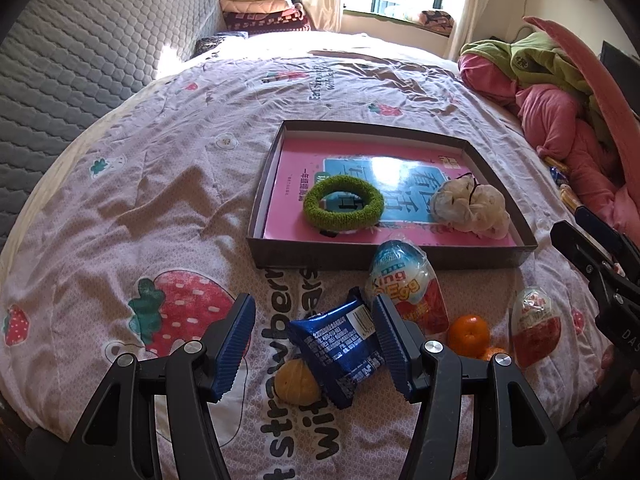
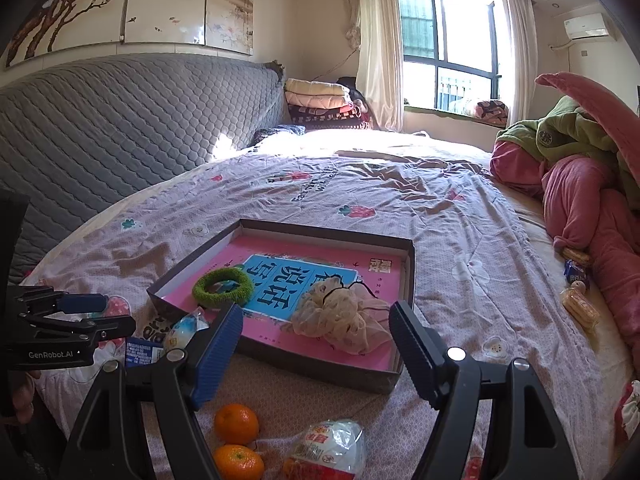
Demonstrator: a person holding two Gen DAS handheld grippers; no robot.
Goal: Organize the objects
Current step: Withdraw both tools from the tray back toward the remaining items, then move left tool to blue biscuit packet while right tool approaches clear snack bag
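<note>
Here, a blue snack packet point(image 1: 340, 344) is seen lying on the strawberry-print bedspread point(image 1: 168, 184), between the spread blue pads of the left gripper point(image 1: 316, 344); the packet sits close against the right-hand pad, but no squeeze can be made out, and the jaws are held wide apart with nothing gripped. A walnut point(image 1: 298, 382) is tucked under the packet's near left corner. Just beyond the packet, a King Egg toy egg point(image 1: 404, 280) is propped against the front wall of a shallow dark box lid point(image 1: 320, 258). To its right, two mandarins point(image 1: 469, 330) lie touching, and a second wrapped egg point(image 1: 536, 328) is set beside them.

Inside the lid, a pink book point(image 1: 304, 156) is laid flat, with a green fuzzy hair ring point(image 1: 342, 204) and a cream scrunchie point(image 1: 476, 208) resting on its cover.

In the right wrist view, the right gripper point(image 2: 316, 348) is held above the near edge of the lid point(image 2: 280, 360), its jaws likewise spread and empty. The mandarins point(image 2: 236, 424) and the second egg point(image 2: 332, 452) are found below it, nearer the camera, between the finger arms. The left gripper point(image 2: 80, 316) is visible at the left edge.

Farther off, a grey quilted headboard point(image 2: 120, 128), folded blankets point(image 2: 320, 100) and a heap of pink and green bedding point(image 2: 580, 168) are seen.
</note>
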